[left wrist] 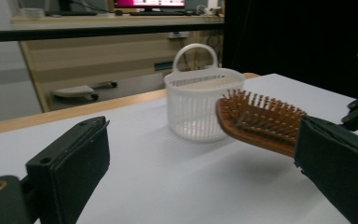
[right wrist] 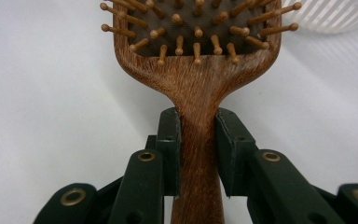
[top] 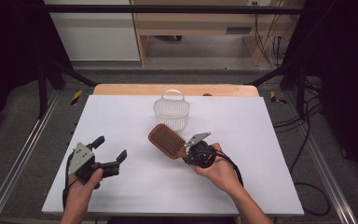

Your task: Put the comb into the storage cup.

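One white table (top: 135,186) carried everything, wooden edge showing along its far side. Largest item on it was the white slatted basket (top: 171,112), standing upright at far centre, hoop handle up, nothing visible inside from the high view. Basket also sat mid-frame in the left gripper view (left wrist: 193,109).

Next down: wooden paddle hairbrush (top: 167,140), centre of table, just near of the basket, head pointing far-left, bristles up. In the left gripper view the brush (left wrist: 256,119) was held clear of the table surface, shadow underneath, its head overlapping the basket's right side; couldn't tell whether they touched. Right gripper view showed the brush (right wrist: 198,93) handle running straight down between the jaws, bristle pad at the top, basket rim in the far-right corner.

Right gripper (top: 189,156) sat right of centre, near side of the brush, jaws pinched on the brush handle just below the neck, pads flat against both sides of the wood (right wrist: 198,154). Person's hand wrapped around its body from the near right.

Left gripper (top: 109,151) was near-left, well apart from brush and basket, jaws spread wide with nothing between them. Same in its own view (left wrist: 200,172): bare table between the two black jaws.
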Demonstrator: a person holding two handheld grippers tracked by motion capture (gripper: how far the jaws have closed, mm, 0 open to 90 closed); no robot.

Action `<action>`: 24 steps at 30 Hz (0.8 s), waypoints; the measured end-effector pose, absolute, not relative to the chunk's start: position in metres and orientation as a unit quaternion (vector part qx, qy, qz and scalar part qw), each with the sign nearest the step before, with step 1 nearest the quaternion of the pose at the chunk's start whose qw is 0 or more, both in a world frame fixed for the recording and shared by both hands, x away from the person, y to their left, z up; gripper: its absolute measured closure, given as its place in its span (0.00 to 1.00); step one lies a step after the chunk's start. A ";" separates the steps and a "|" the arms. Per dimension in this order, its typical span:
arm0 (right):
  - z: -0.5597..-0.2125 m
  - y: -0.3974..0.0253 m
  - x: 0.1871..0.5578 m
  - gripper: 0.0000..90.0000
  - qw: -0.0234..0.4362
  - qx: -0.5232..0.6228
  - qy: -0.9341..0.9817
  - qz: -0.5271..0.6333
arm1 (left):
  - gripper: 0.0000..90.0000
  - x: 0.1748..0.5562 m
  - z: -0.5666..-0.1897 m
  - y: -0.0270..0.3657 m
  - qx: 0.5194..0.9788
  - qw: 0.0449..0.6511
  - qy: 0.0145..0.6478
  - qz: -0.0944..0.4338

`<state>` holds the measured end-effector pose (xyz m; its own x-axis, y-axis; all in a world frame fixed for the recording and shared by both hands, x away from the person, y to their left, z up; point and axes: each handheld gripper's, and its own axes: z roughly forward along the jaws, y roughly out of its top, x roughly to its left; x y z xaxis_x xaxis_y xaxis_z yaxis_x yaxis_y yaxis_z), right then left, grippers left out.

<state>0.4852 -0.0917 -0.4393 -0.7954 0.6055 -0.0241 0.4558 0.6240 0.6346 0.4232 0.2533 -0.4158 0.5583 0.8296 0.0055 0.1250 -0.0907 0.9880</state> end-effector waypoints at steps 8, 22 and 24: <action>-0.435 -0.103 0.477 0.81 0.145 0.303 0.859 0.385 | 0.04 0.447 -0.390 0.207 0.699 0.581 0.318 0.270; -0.423 -0.111 0.472 0.81 0.179 0.295 0.810 0.474 | 0.06 0.488 -0.385 0.158 0.677 0.627 0.344 0.174; -0.423 -0.111 0.471 0.81 0.179 0.290 0.808 0.481 | 0.08 0.489 -0.383 0.153 0.677 0.626 0.342 0.181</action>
